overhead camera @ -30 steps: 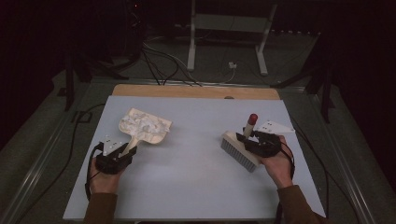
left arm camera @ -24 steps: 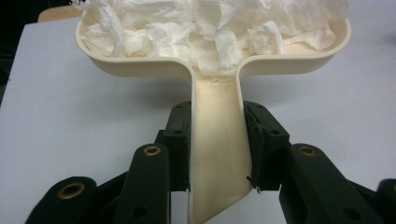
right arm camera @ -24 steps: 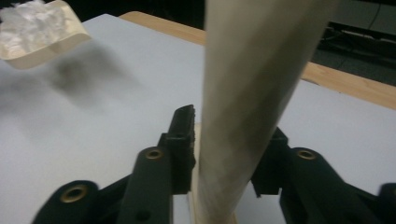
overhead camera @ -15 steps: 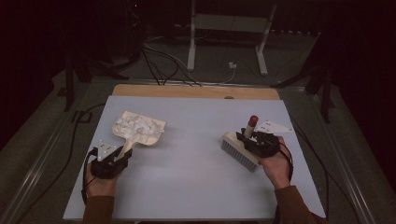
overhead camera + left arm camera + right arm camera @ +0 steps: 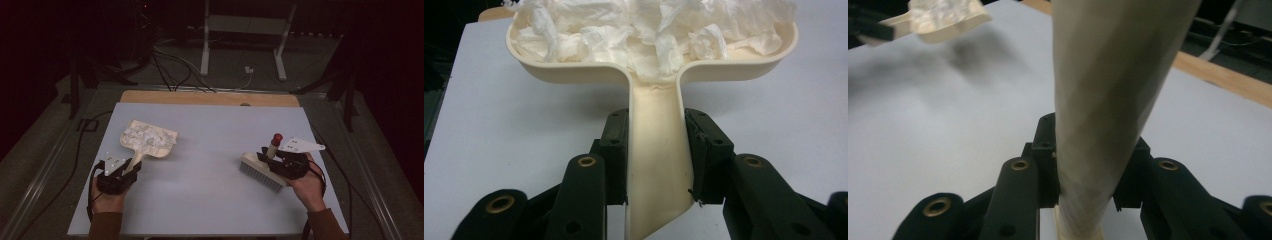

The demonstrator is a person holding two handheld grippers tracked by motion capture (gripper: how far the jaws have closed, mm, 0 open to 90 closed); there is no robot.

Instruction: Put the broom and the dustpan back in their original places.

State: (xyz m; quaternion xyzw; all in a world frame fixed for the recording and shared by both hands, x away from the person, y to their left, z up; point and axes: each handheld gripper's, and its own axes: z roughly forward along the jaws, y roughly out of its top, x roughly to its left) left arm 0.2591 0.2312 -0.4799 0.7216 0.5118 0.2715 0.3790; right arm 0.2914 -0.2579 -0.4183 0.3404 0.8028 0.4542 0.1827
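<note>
Left gripper [image 5: 656, 150]: 2 jaws clamped on the handle of the cream dustpan [image 5: 659, 75].
Dustpan: straight ahead of the left jaws — heaped with crumpled white paper [image 5: 649, 27].
Right gripper [image 5: 1088, 165]: closed around the pale brush handle [image 5: 1108, 90].
Brush [image 5: 262, 172]: bristle block just left of the right gripper, on the grey table [image 5: 210, 150] — red-tipped handle rising.

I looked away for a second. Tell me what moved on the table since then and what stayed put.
The left gripper drew the dustpan, heaped with crumpled paper, slightly back toward the person and leftward, clamped on its handle throughout. The right gripper kept the brush gripped in nearly the same spot. Nothing was let go.
</note>
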